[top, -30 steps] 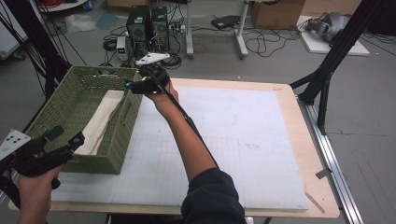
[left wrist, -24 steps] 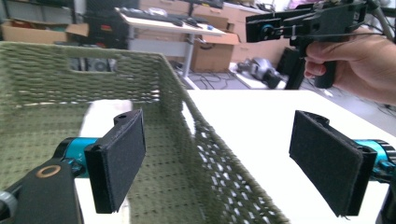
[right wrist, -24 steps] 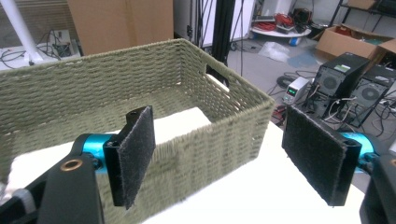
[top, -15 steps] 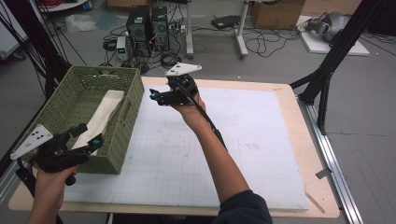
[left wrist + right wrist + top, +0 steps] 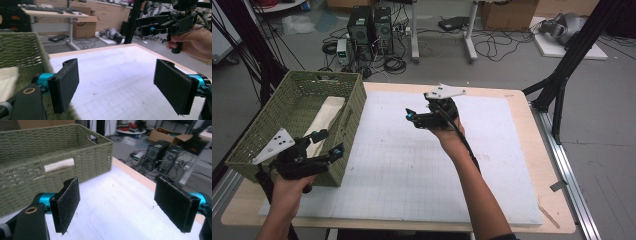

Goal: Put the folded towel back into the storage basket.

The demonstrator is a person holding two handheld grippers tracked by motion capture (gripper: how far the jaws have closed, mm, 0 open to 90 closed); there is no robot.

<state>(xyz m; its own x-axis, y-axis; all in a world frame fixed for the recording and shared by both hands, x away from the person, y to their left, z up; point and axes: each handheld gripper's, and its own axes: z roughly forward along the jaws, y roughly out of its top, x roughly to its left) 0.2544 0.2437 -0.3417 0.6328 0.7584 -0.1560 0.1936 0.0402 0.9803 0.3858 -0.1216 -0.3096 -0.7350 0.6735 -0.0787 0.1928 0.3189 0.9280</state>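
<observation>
Green woven basket (image 5: 272,130) at table's left edge, on white mat (image 5: 412,165); long axis running from near-left to far-right. Inside, pale folded cloth (image 5: 326,120) lying lengthwise along the basket's floor, far end toward the back wall; a strip of it visible through the side handle slot in the right gripper view (image 5: 59,165). Left gripper (image 5: 328,145) held at basket's near right corner, jaws wide apart, empty, cloth just beyond and left of them. Right gripper (image 5: 411,117) raised above mat's middle, well apart from basket, jaws spread wide, nothing between, aimed toward basket's side wall (image 5: 50,162).
</observation>
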